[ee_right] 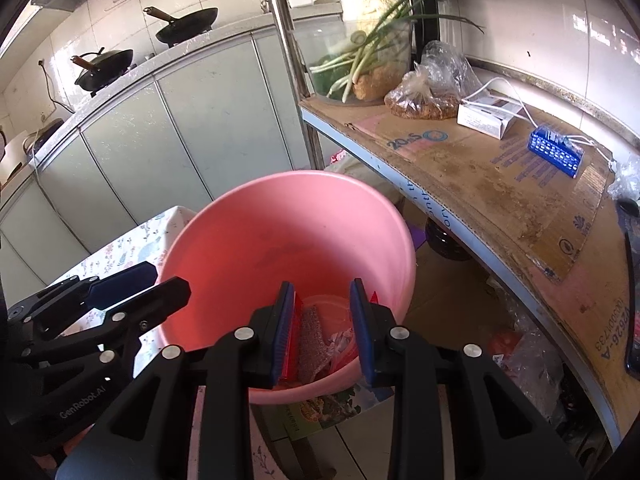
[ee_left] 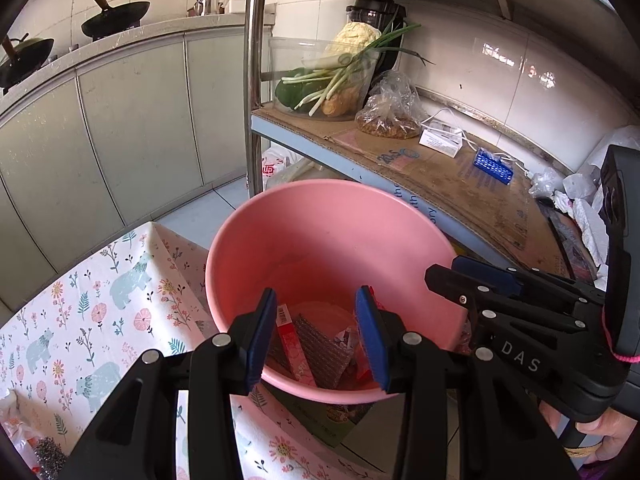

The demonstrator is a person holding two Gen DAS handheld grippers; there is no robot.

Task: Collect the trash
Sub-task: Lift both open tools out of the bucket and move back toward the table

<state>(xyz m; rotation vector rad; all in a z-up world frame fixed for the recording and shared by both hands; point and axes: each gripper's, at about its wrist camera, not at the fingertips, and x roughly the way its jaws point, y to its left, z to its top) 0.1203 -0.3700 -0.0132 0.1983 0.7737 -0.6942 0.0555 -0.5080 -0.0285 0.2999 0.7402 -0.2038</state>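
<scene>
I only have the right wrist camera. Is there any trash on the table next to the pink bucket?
Observer: Yes. The left wrist view shows a steel wool scrubber on the floral tablecloth, at the near left corner.
Operator: Anything else by it?
Observer: A crumpled wrapper with red print lies right beside the scrubber.
Operator: What about the far right of the shelf?
Observer: Crumpled white paper sits at the right end of the cardboard-lined shelf, partly behind the right tool's camera.
</scene>
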